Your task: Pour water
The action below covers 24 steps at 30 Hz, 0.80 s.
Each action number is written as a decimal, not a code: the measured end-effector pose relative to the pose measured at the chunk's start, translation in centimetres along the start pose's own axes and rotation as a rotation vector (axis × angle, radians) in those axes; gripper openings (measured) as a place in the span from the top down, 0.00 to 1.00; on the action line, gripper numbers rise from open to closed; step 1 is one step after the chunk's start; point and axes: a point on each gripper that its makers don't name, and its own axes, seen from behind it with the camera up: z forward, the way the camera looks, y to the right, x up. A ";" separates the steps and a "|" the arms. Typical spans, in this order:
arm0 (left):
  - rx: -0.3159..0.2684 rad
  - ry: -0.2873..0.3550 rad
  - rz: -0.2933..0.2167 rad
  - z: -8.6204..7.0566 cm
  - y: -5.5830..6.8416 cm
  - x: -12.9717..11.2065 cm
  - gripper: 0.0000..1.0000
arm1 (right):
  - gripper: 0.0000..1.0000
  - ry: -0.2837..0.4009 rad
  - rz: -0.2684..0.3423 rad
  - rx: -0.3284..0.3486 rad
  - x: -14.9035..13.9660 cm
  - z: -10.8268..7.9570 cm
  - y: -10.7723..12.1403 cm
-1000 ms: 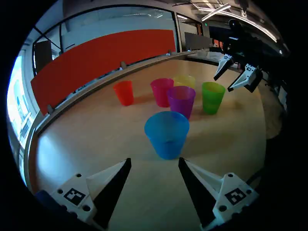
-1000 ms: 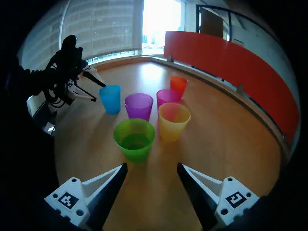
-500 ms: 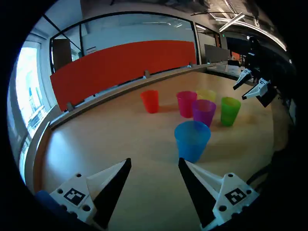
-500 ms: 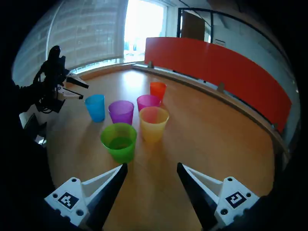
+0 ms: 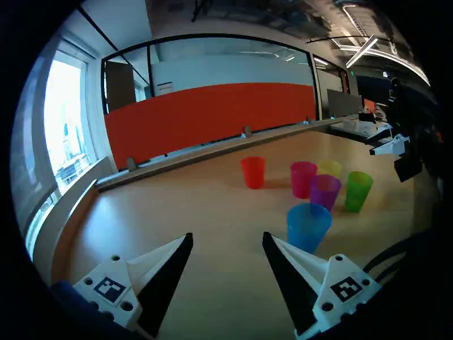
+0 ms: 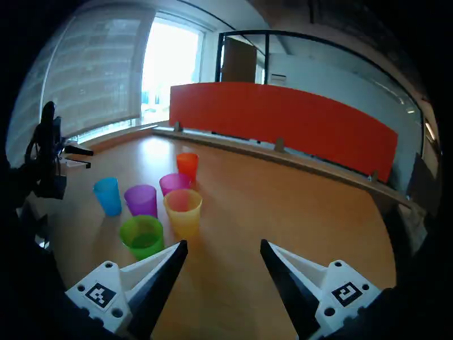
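Several coloured plastic cups stand upright in a cluster on the wooden table [image 5: 187, 215]. In the left gripper view the blue cup [image 5: 308, 227] is nearest, then purple [image 5: 324, 191], green [image 5: 358, 191], pink [image 5: 303, 179], yellow [image 5: 330, 168] and orange-red [image 5: 253, 171]. My left gripper [image 5: 226, 241] is open, with the blue cup just right of its right finger. In the right gripper view the green cup [image 6: 141, 237] is nearest, then yellow [image 6: 183, 212], purple [image 6: 141, 200], blue [image 6: 107, 195], pink [image 6: 174, 183] and orange-red [image 6: 187, 166]. My right gripper [image 6: 222, 246] is open, holding nothing.
An orange partition [image 5: 209, 119] runs along the table's far edge. The other gripper shows far off at right [image 5: 396, 150] in the left gripper view and at far left [image 6: 54, 161] in the right gripper view. Bright windows [image 6: 170, 62] lie behind.
Both grippers have pulled back and away from the cups, which now look smaller and farther. The cups shifted right in the left gripper view and left in the right gripper view. Both stayed open.
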 end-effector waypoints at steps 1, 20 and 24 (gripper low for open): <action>0.013 0.011 -0.003 -0.1 -0.4 0.3 0.09 | 0.00 0.012 0.006 -0.012 0.3 0.0 0.2; 0.200 0.213 -0.098 -1.6 -4.9 5.3 0.09 | 0.00 0.273 0.106 -0.246 7.4 0.1 5.5; 0.219 0.245 -0.114 -1.5 -5.0 6.0 0.09 | 0.00 0.327 0.121 -0.301 8.9 -0.2 6.5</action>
